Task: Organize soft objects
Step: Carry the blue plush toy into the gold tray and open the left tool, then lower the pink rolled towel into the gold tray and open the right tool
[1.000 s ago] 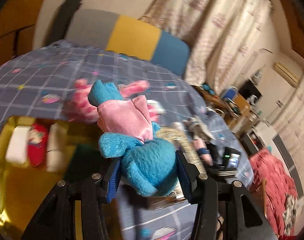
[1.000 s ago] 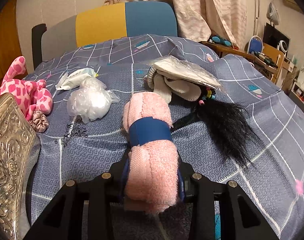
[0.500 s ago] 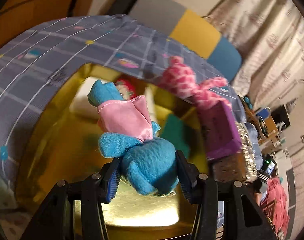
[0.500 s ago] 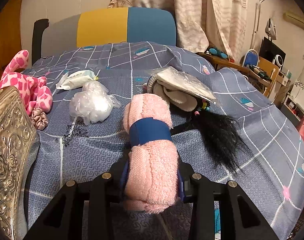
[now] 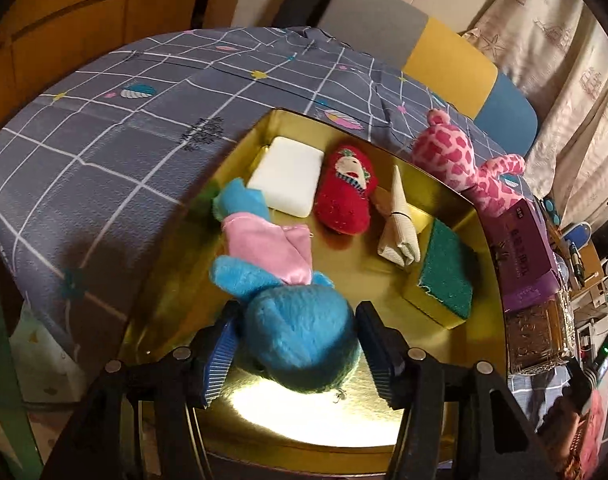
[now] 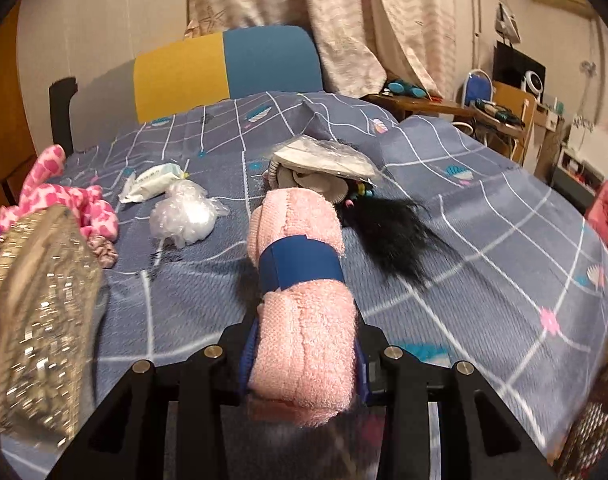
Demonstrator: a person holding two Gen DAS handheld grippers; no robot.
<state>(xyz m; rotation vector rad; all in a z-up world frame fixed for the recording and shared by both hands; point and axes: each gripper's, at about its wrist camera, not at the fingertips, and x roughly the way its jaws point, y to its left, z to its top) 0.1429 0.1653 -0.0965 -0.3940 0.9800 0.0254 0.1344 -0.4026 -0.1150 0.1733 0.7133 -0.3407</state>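
In the left wrist view a blue plush toy in a pink dress (image 5: 304,320) lies in the gold tray (image 5: 344,420), between the jaws of my left gripper (image 5: 296,344). Those jaws are opening, and a small gap shows between each pad and the toy. The tray also holds a white pad (image 5: 286,176), a red plush sock (image 5: 348,196), a rolled beige cloth (image 5: 400,220) and a green sponge (image 5: 444,276). My right gripper (image 6: 304,356) is shut on a rolled pink towel with a blue band (image 6: 304,320), held above the bed.
A pink spotted plush (image 5: 452,156) and a purple box (image 5: 524,248) lie beside the tray. On the grey checked bedspread (image 6: 484,240) are a plastic bag (image 6: 186,216), a wipes pack (image 6: 152,182), a black hairpiece (image 6: 388,232) and a scrunchie (image 6: 102,250). A silver embossed lid (image 6: 36,312) stands at left.
My left gripper swung over the gold tray and sank into it with the blue toy, and its jaws have spread off the toy. The right gripper rose a little with the towel.
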